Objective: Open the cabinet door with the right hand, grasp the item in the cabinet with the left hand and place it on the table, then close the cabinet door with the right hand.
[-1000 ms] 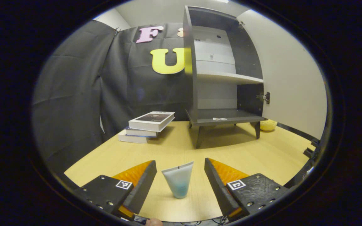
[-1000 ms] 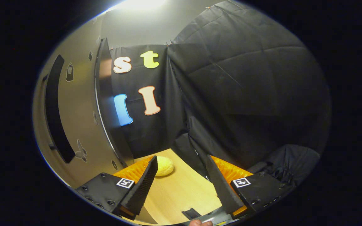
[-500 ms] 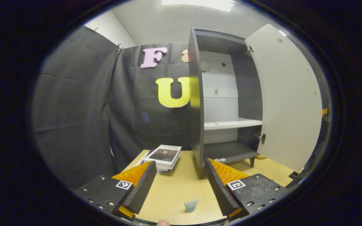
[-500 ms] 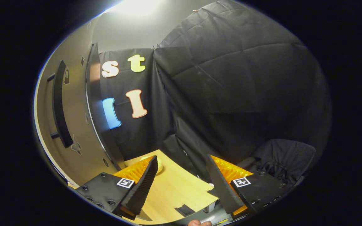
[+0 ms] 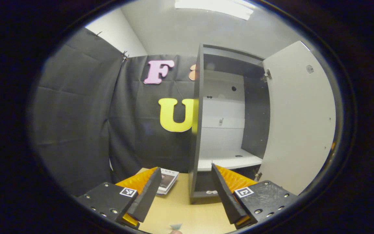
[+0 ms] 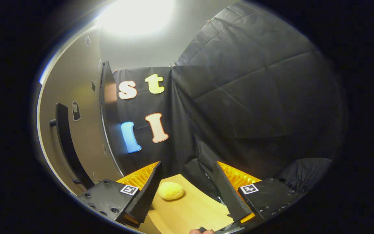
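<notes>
**Tube set down, door left to close**

Tube (image 5: 176, 226), the item from the cabinet, now stands on the desk (image 5: 187, 214) at the very bottom edge of the left gripper view, where only its tip shows; a second ago it stood between the left gripper's fingers. The left gripper (image 5: 185, 193) has lifted and tilted back, fingers apart and holding nothing, facing the cabinet (image 5: 206, 130) and its wide-open door (image 5: 299, 123). So the placing looks finished and closing remains. The right gripper (image 6: 187, 191), fingers also spread and empty, hovers beside the door's outer face, its dark handle (image 6: 68, 146) to the left, a yellow object (image 6: 170, 190) on the desk ahead.
</notes>
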A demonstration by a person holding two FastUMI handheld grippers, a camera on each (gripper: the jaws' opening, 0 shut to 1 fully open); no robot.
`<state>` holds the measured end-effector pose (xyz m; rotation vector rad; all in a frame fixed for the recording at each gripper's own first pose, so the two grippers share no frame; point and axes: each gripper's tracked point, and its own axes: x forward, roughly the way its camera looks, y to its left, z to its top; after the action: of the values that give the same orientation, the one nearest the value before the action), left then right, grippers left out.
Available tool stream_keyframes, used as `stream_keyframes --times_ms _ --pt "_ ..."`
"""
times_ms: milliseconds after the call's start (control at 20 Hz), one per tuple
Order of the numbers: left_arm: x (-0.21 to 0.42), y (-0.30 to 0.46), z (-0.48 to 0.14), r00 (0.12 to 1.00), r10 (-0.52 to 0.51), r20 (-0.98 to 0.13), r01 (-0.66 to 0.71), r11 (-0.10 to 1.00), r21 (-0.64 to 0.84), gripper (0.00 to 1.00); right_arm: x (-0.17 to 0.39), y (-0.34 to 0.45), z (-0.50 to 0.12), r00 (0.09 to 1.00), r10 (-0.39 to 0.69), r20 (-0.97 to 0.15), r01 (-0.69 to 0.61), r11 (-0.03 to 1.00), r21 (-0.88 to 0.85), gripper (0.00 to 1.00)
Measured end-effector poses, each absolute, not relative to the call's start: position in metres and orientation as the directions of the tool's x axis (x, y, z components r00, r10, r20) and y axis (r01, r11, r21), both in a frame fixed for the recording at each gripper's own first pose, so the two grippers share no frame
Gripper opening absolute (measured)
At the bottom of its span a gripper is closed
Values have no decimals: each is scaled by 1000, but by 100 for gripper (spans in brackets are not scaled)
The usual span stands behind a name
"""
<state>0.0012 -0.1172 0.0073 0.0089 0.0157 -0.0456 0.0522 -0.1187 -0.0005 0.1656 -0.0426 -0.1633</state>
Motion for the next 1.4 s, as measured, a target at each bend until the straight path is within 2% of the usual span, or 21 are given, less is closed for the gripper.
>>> stream_keyframes --times_ms 150,200,250,450,550,700,850,900,950,1000,1050,1100,1150,1200,1250,1300,1350,1400 --pt "1 -133 10 997 -3 -80 4 1000 16 94 59 -110 10 998 -59 -7 60 989 135 98" --pt "0 -140 14 996 6 -87 -5 1000 15 90 61 -102 15 1000 -14 -13 16 993 119 97" --pt "2 -145 16 995 21 -93 -20 1000 17 91 63 -95 20 999 30 -22 -28 995 95 97" --pt "0 -156 27 995 66 -76 -64 997 32 90 62 -65 26 978 187 -87 -188 982 3 98" --pt "1 -157 26 996 64 -70 -62 998 26 91 58 -55 33 970 221 -102 -222 975 9 98" --pt "2 -151 17 995 59 -83 -56 998 32 91 47 -46 44 968 234 -88 -233 972 23 98" --pt "7 -142 9 995 31 -98 -29 999 19 91 36 -42 46 970 209 -127 -207 978 32 97" --pt "9 -135 7 994 25 -104 -24 1000 10 91 33 -42 48 975 184 -129 -184 983 11 92" --pt "9 -125 6 994 22 -107 -22 1000 3 92 30 -43 53 981 155 -120 -158 987 -22 97" --pt "10 -117 6 994 22 -110 -22 1000 0 91 31 -42 55 985 133 -113 -139 990 -40 91" --pt "10 -107 3 993 22 -114 -22 1000 1 91 28 -39 56 986 123 -110 -128 991 -43 97" --pt "11 -97 1 993 23 -118 -22 1000 7 91 26 -36 52 987 111 -118 -116 993 -34 88" --pt "12 -86 -2 992 26 -122 -24 1000 18 91 24 -33 51 987 104 -119 -107 994 -17 89" --pt "13 -77 -3 992 32 -125 -28 999 31 93 23 -29 52 988 100 -114 -101 995 3 95" --pt "13 -67 -6 991 37 -130 -33 999 38 91 21 -23 50 988 97 -116 -95 995 28 95" --pt "12 -60 -8 991 38 -132 -33 999 36 91 20 -18 46 988 98 -118 -93 994 51 89" --pt "12 -55 -9 991 33 -129 -30 999 28 94 17 -9 44 987 104 -120 -96 993 72 96" --pt "12 -50 -8 991 28 -128 -26 999 19 93 12 1 43 987 113 -118 -102 991 90 96"
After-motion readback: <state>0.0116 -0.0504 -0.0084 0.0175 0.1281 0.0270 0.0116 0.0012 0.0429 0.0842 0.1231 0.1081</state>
